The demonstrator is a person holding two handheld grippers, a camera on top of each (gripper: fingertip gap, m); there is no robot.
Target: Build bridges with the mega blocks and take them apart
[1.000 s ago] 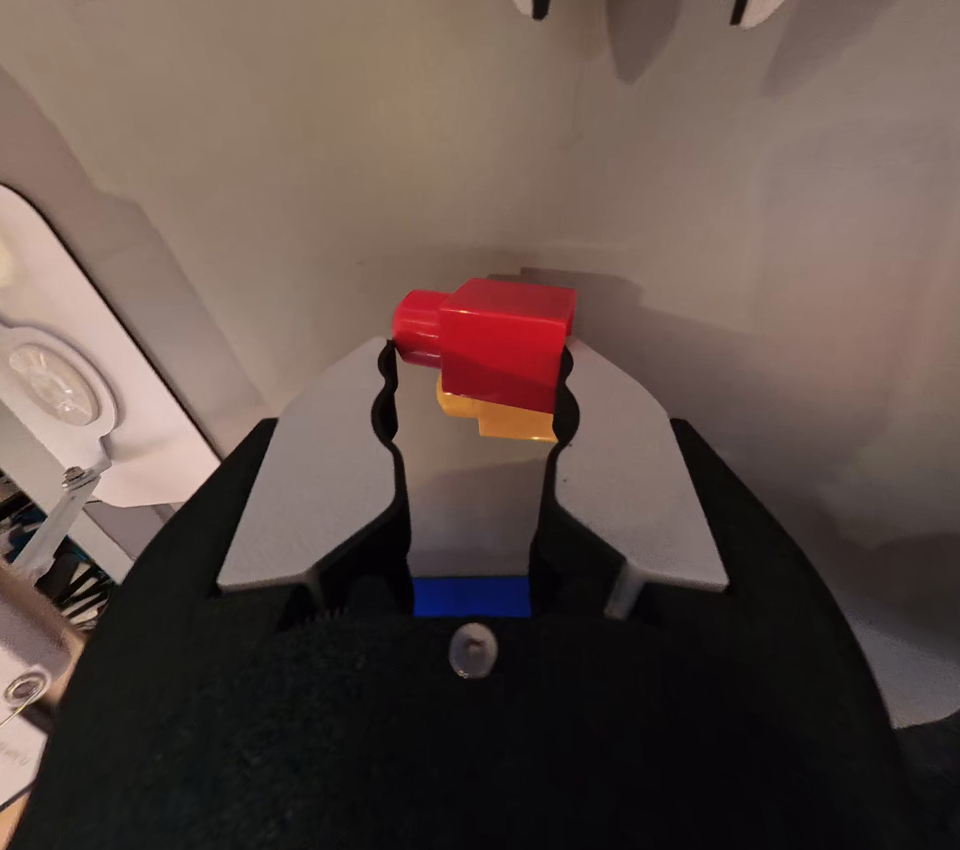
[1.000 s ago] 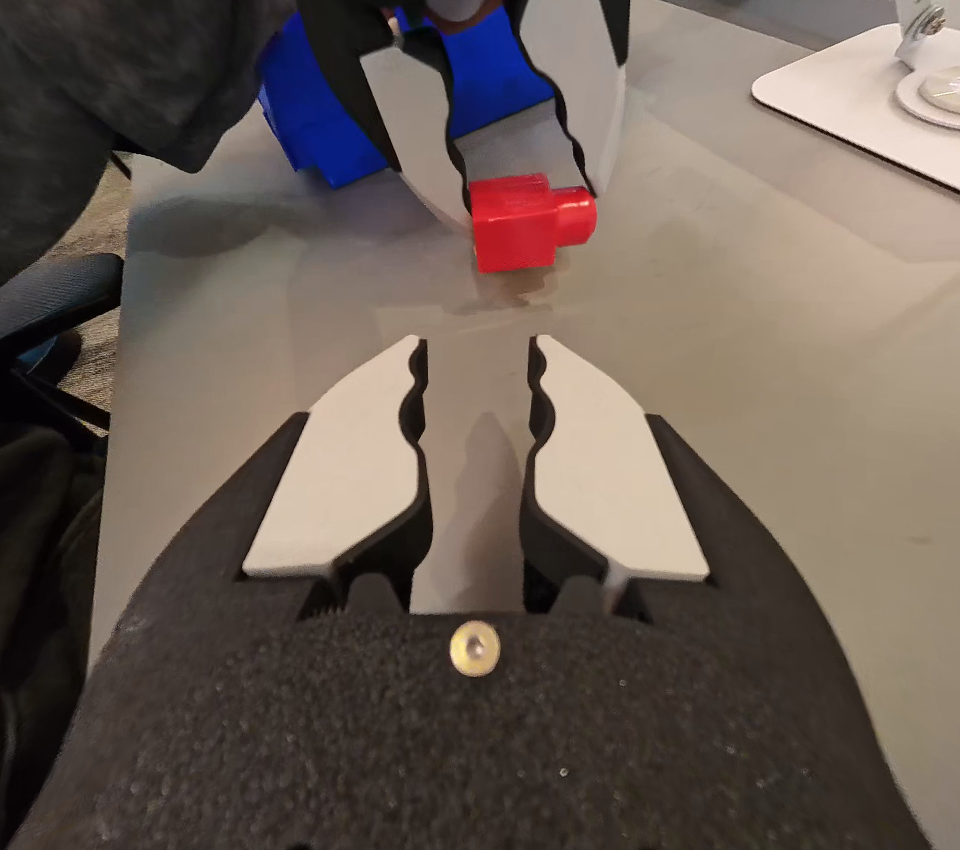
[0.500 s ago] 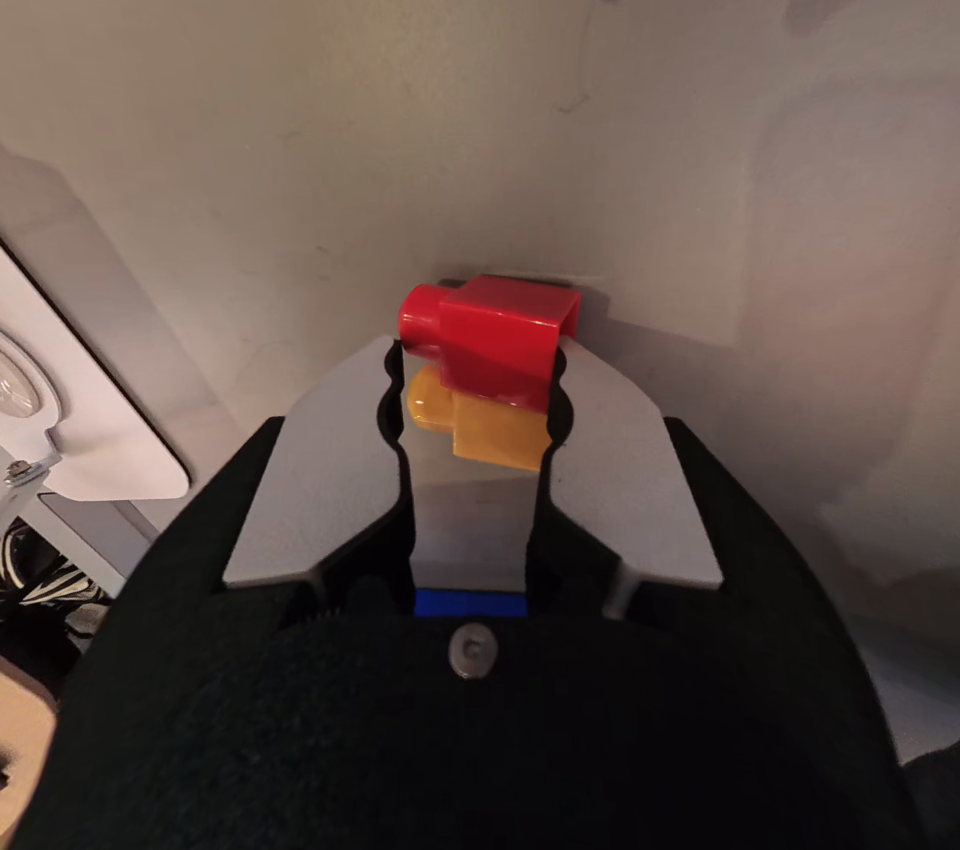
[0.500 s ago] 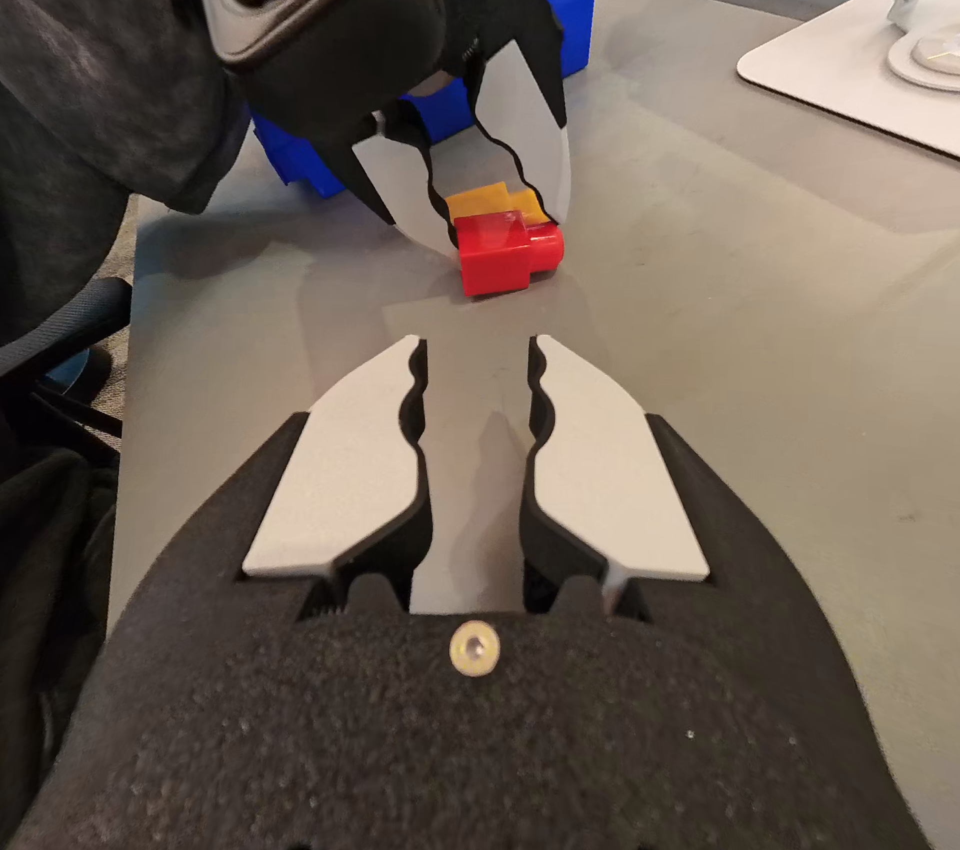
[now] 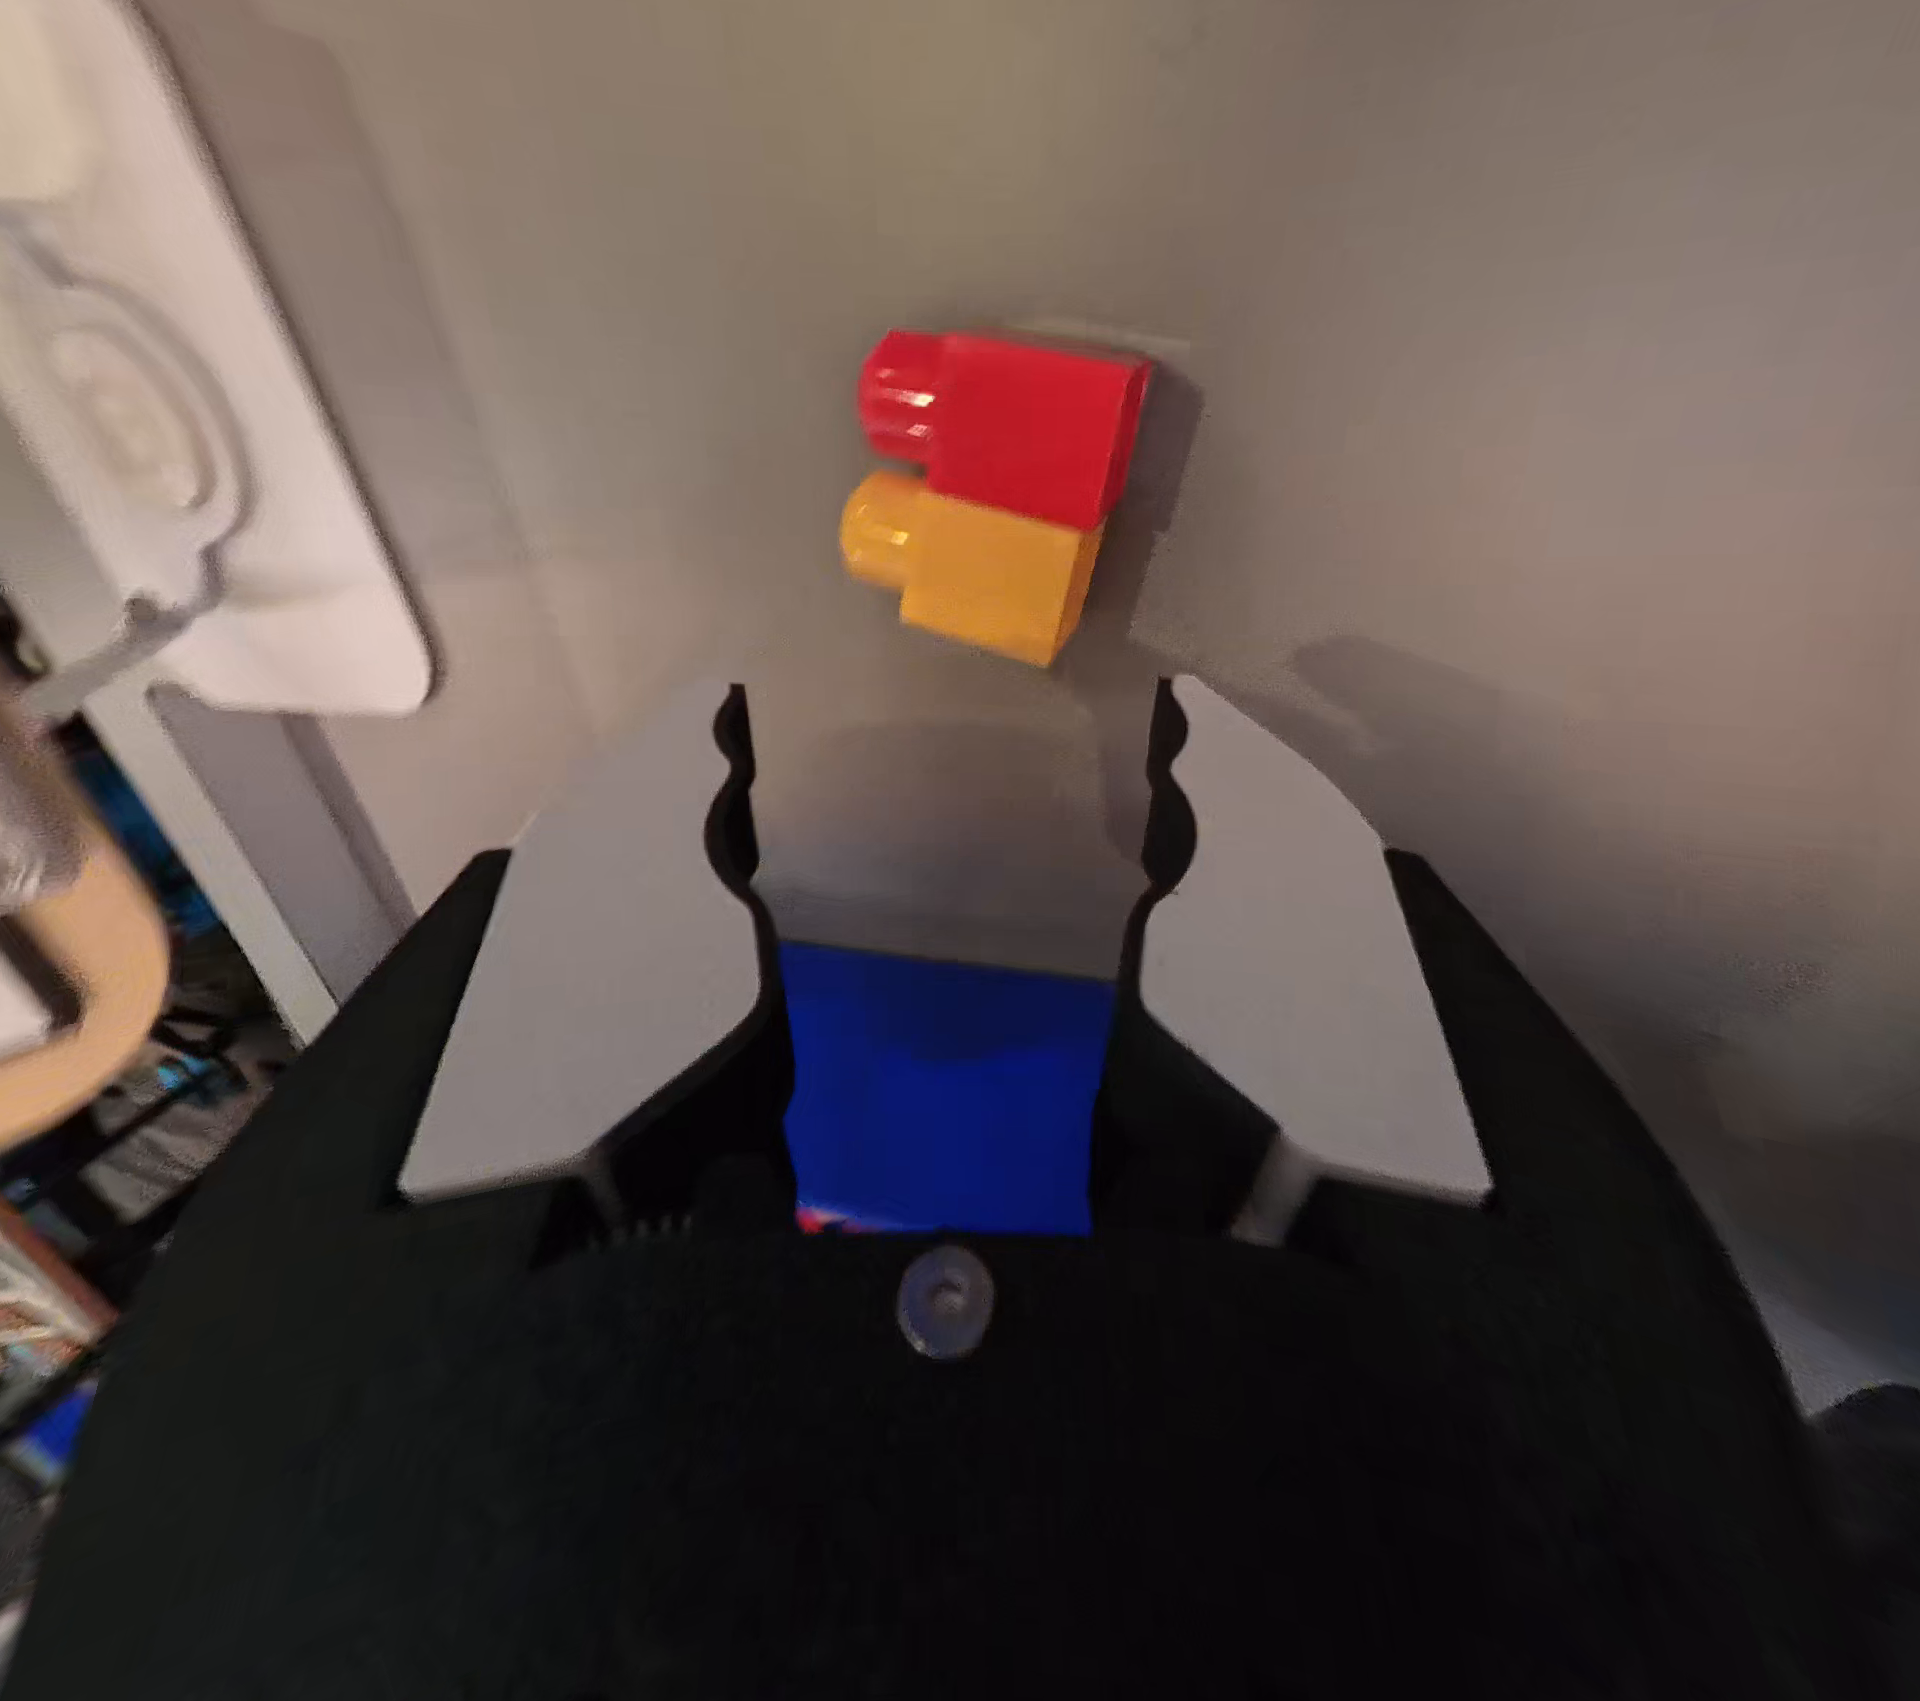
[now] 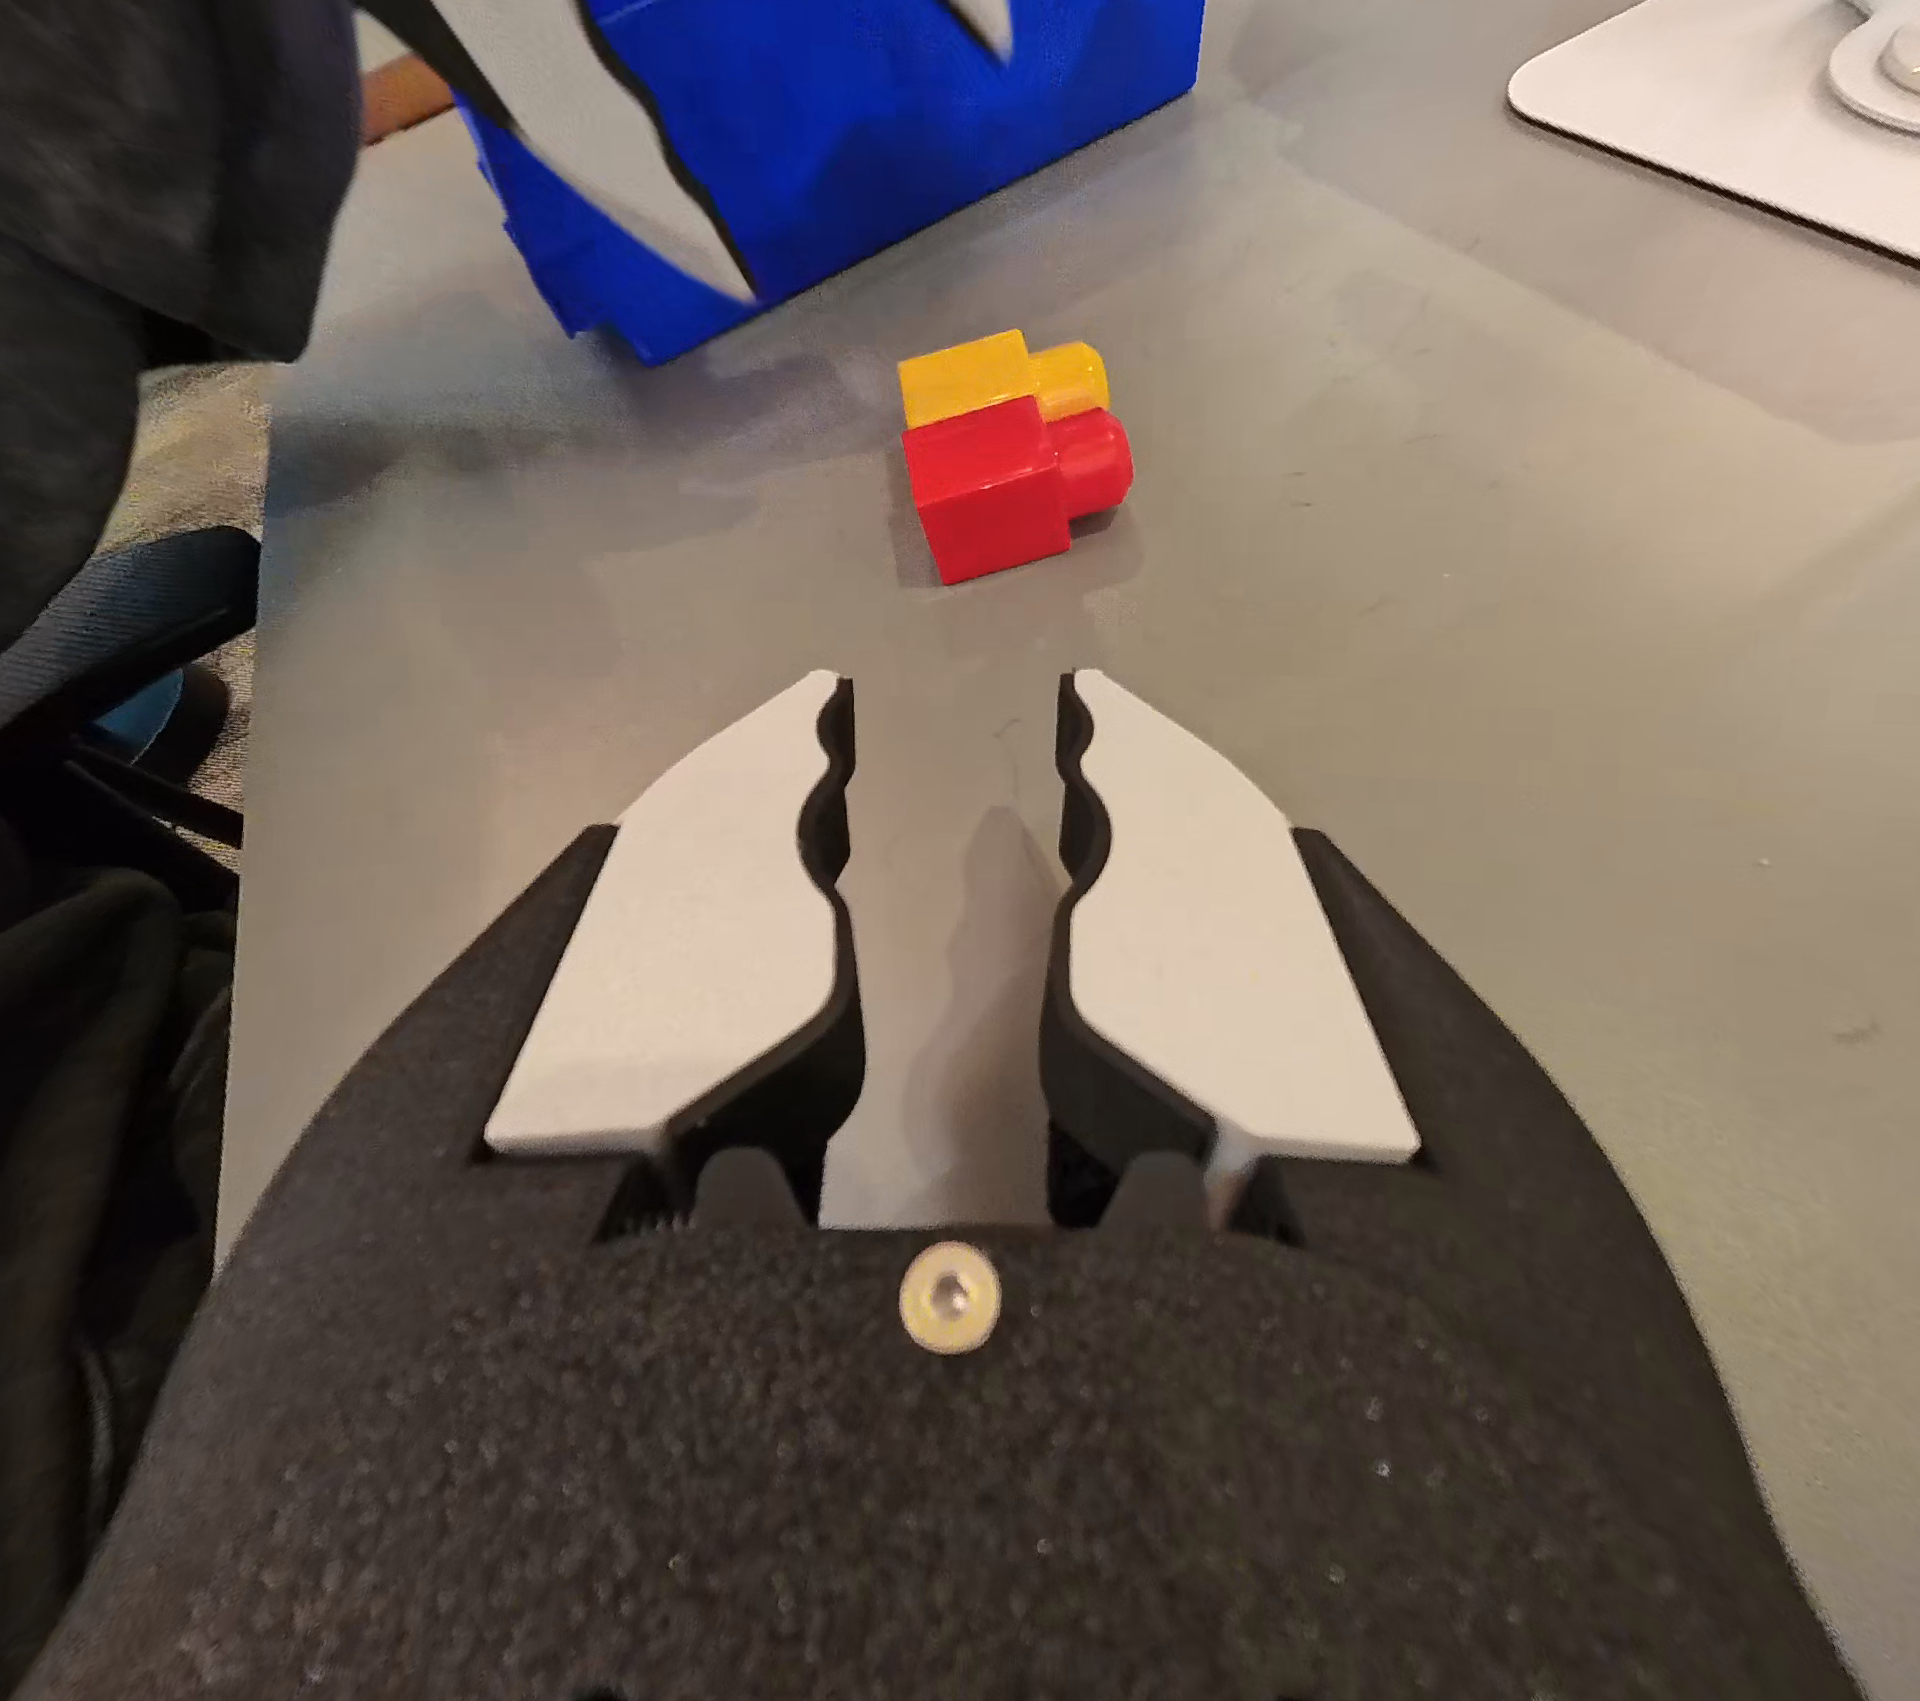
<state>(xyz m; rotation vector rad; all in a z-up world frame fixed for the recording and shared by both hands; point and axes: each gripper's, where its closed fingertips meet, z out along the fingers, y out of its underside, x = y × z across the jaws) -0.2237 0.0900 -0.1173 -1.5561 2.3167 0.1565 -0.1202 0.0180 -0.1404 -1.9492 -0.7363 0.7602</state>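
Lying: red block (image 6: 992, 498) and yellow block (image 6: 987, 378), both on their sides on the grey table (image 6: 1455, 612), studs pointing toward the white base.
Blocks: touching side to side, yellow nearer the bin, red nearer the right gripper; whether pressed together or merely side by side, cannot tell.
Left gripper (image 5: 951, 695): jaws spread wide, gripping nothing; fingertips drawn back short of the yellow block, clear of both blocks.
Left gripper from the right wrist view (image 6: 873, 176): raised over the table in front of the bin, motion-blurred, fingers (image 6: 665, 197) slanting down toward the table.
Right gripper (image 6: 956, 685): jaws parted by a moderate gap, empty; tips hovering near the red block, not touching it, aimed roughly at the pair.
Bin (image 6: 1091, 41): blue, standing on the table beyond the blocks (a small red piece showing inside, behind the left gripper's fingers).
Bin in the left wrist view (image 5: 935, 1080): blue patch seen between the fingers, close under the camera.
White base (image 6: 1714, 93): flat, rounded corners, at the far right of the table with a metal fitting on it, well apart from the blocks.
White base in the left wrist view (image 5: 208, 404): at the left edge, blurred.
Sleeve (image 6: 156, 93): dark, at the left of the right wrist view, behind the left gripper.
Chair (image 6: 104, 643): dark, past the table's left edge.
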